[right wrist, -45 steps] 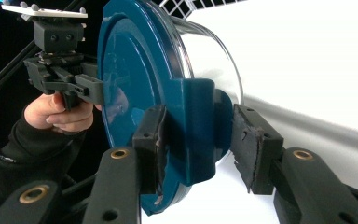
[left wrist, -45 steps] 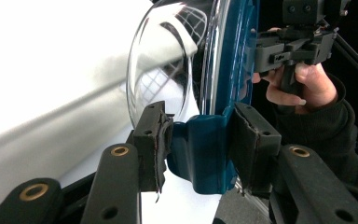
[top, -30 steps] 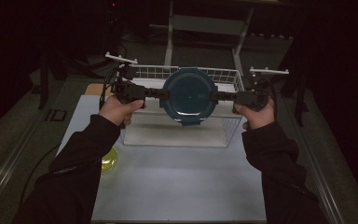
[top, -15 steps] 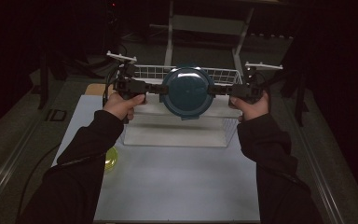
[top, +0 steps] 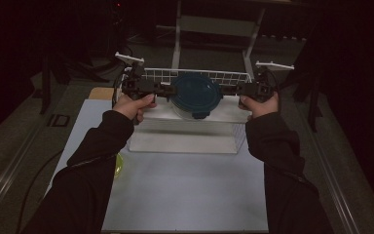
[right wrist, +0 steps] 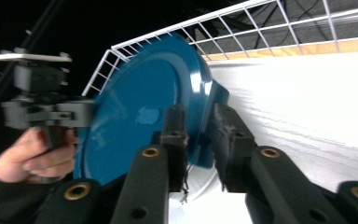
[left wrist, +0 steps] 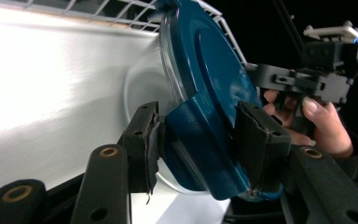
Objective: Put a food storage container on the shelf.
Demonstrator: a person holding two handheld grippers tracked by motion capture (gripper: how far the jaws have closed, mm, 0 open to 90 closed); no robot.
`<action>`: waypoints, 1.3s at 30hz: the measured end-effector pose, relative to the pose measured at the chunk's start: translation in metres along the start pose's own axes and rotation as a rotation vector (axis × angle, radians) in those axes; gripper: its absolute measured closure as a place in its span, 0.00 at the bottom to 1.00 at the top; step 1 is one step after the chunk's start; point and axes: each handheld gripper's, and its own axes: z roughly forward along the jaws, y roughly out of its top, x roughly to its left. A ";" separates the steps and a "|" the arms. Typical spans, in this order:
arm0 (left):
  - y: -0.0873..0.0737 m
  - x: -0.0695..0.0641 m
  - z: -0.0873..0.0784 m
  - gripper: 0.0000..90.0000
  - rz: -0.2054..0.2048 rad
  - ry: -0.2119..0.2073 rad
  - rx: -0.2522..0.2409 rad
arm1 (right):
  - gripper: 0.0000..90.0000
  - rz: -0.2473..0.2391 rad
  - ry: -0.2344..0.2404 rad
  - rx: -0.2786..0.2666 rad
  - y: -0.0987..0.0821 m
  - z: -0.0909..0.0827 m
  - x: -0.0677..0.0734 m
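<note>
**Blue-lidded container carried between two grippers to the wire rack**

Compared with a second ago, the round blue-lidded container (top: pixel 196 95) sits farther from the person and a little lower, now right against the white wire rack (top: pixel 224 77) at the far end of the white tray (top: pixel 185 141). Both hands have pushed forward with it.

The forearms reach out from the near edge, roughly parallel, each hand wrapped around its tool and pointing it inward toward the other. The left gripper (top: pixel 168 90) meets the container's left edge, the right gripper (top: pixel 224 90) its right edge.

In the left gripper view the jaws have just been opening, yet the pads still press on the lid's blue latch tab. In the right gripper view the jaws have just been closing and clamp the opposite tab of the lid.
</note>
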 end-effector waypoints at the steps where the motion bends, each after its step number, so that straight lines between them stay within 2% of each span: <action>1: 0.000 0.000 0.000 0.57 0.000 0.000 0.000 | 0.82 0.000 0.000 0.000 0.000 0.000 0.000; 2: 0.000 -0.001 0.000 0.57 0.001 0.008 -0.005 | 0.78 0.012 0.003 -0.011 -0.001 0.002 -0.001; 8: -0.002 -0.001 0.001 0.56 0.013 0.011 -0.030 | 0.73 -0.005 0.004 -0.016 -0.003 0.003 -0.001; 9: -0.002 -0.003 0.000 0.56 0.042 0.032 -0.039 | 0.73 -0.010 0.003 -0.016 -0.004 0.003 -0.001; 10: -0.002 -0.003 0.000 0.55 0.042 0.032 -0.039 | 0.73 -0.010 0.003 -0.016 -0.004 0.003 -0.001; 11: -0.003 -0.008 -0.001 0.54 0.084 0.064 -0.044 | 0.70 -0.021 -0.005 -0.012 -0.004 0.004 0.000; 14: -0.004 -0.012 -0.004 0.48 0.103 0.086 -0.053 | 0.69 -0.033 -0.017 -0.012 -0.004 0.004 0.001; 15: -0.005 -0.016 -0.008 0.45 0.136 0.114 -0.070 | 0.68 -0.049 -0.026 -0.012 -0.005 0.004 0.003; 16: -0.005 -0.016 -0.008 0.42 0.136 0.114 -0.070 | 0.68 -0.049 -0.026 -0.012 -0.005 0.004 0.003; 17: -0.007 -0.022 -0.012 0.42 0.172 0.128 -0.086 | 0.67 -0.075 -0.044 -0.009 -0.006 0.003 0.006; 18: -0.007 -0.022 -0.012 0.40 0.172 0.128 -0.086 | 0.67 -0.075 -0.044 -0.009 -0.006 0.003 0.006; 20: -0.010 -0.027 -0.016 0.37 0.213 0.117 -0.094 | 0.69 -0.115 -0.066 -0.007 -0.007 0.002 0.011; 22: -0.013 -0.034 -0.019 0.32 0.251 0.125 -0.106 | 0.69 -0.146 -0.086 -0.002 -0.009 0.001 0.016; 23: -0.017 -0.040 -0.021 0.27 0.290 0.138 -0.115 | 0.71 -0.180 -0.108 -0.005 -0.011 0.000 0.022; 24: -0.017 -0.040 -0.021 0.23 0.290 0.138 -0.115 | 0.71 -0.180 -0.108 -0.005 -0.011 0.000 0.022; 25: -0.020 -0.044 -0.021 0.20 0.316 0.144 -0.121 | 0.74 -0.211 -0.139 -0.011 -0.013 -0.004 0.027; 26: -0.023 -0.047 -0.022 0.20 0.344 0.149 -0.118 | 0.74 -0.211 -0.139 -0.011 -0.013 -0.004 0.027; 28: -0.029 -0.052 -0.023 0.15 0.377 0.172 -0.126 | 0.79 -0.240 -0.170 -0.018 -0.015 -0.008 0.030; 29: -0.036 -0.056 -0.024 0.13 0.409 0.188 -0.131 | 0.87 -0.246 -0.172 -0.014 -0.018 -0.012 0.032; 30: -0.036 -0.056 -0.024 0.09 0.409 0.188 -0.131 | 0.87 -0.246 -0.172 -0.014 -0.018 -0.012 0.032; 31: -0.044 -0.060 -0.025 0.05 0.430 0.190 -0.136 | 0.95 -0.257 -0.167 -0.011 -0.022 -0.016 0.033; 32: -0.044 -0.060 -0.025 0.02 0.430 0.190 -0.136 | 0.95 -0.257 -0.167 -0.011 -0.022 -0.016 0.033; 33: -0.052 -0.064 -0.026 0.01 0.443 0.182 -0.146 | 1.00 -0.263 -0.163 -0.003 -0.028 -0.020 0.033; 36: -0.060 -0.067 -0.026 0.00 0.460 0.196 -0.149 | 1.00 -0.281 -0.158 0.009 -0.036 -0.024 0.035; 37: -0.068 -0.070 -0.026 0.00 0.482 0.211 -0.142 | 1.00 -0.290 -0.156 0.015 -0.040 -0.024 0.035; 38: -0.068 -0.070 -0.026 0.00 0.482 0.211 -0.142 | 1.00 -0.290 -0.156 0.015 -0.040 -0.024 0.035; 39: -0.077 -0.071 -0.026 0.00 0.503 0.213 -0.142 | 1.00 -0.305 -0.139 0.019 -0.048 -0.026 0.038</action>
